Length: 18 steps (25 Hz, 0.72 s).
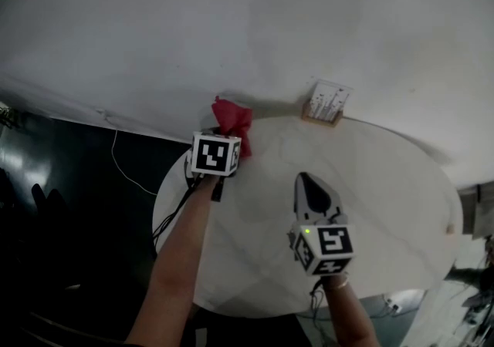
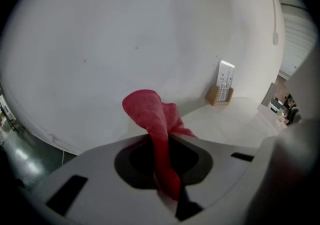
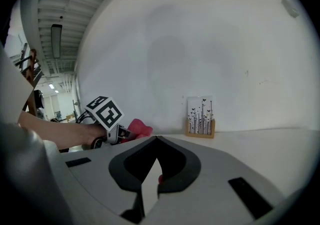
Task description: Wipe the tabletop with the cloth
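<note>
My left gripper is clamped on the cloth, up left of the card stand. My right gripper is closed and empty. Guess the whole tabletop is yet to wipe.

Fisheye bending in all three views, with black corners and curved edges; the head view is softly, evenly lit on wall and table, with a faint broad shadow on the wall at 1 o'clock and a dim floor at 8 o'clock; in the left gripper view the cloth is fairly sharp, a blurred grey mass at 4 o'clock; in the right gripper view a ceiling lamp glows at 10 o'clock.
</note>
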Motion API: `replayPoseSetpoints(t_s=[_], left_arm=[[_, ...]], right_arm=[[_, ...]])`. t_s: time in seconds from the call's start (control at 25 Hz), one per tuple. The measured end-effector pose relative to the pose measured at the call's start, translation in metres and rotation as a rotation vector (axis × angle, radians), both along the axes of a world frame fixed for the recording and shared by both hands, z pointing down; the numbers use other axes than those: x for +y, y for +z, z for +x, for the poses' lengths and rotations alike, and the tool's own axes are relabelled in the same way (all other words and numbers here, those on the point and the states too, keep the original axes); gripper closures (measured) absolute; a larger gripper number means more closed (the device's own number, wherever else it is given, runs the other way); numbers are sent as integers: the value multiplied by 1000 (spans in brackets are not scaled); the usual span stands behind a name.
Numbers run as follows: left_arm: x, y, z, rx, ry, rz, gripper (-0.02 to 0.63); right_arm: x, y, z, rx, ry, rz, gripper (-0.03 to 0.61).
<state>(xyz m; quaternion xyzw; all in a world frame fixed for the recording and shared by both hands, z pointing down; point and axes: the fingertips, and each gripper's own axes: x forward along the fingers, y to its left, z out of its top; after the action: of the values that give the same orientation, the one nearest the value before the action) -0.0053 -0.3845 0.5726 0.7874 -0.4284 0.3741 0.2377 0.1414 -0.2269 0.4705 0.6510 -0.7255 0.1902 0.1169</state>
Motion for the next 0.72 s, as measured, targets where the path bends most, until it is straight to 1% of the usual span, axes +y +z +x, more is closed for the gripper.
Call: replayPoseSetpoints(t_s=[0.04, 0.16, 0.2, 0.36, 0.48, 0.6, 0.72], left_arm=[[0, 0, -12, 0, -19, 3, 569], [2, -4, -41, 41, -63, 17, 569], [3, -4, -53, 44, -82, 20, 569], [9, -4, -105, 22, -162, 25, 569], [14, -10, -137, 35, -210, 40, 569], [18, -25, -158, 63, -240, 89, 569], [26, -37, -170, 90, -248, 129, 569]], right_arm=[[-1, -1, -4, 0, -8, 2, 575], [-3, -5, -16, 2, -27, 10, 575], [-3, -7, -19, 3, -33, 13, 575], [-3, -13, -30, 15, -48, 24, 576], [-3, -20, -36, 24, -51, 39, 575], [-2, -29, -41, 23, -48, 53, 575], [3, -40, -47, 28, -46, 73, 575]])
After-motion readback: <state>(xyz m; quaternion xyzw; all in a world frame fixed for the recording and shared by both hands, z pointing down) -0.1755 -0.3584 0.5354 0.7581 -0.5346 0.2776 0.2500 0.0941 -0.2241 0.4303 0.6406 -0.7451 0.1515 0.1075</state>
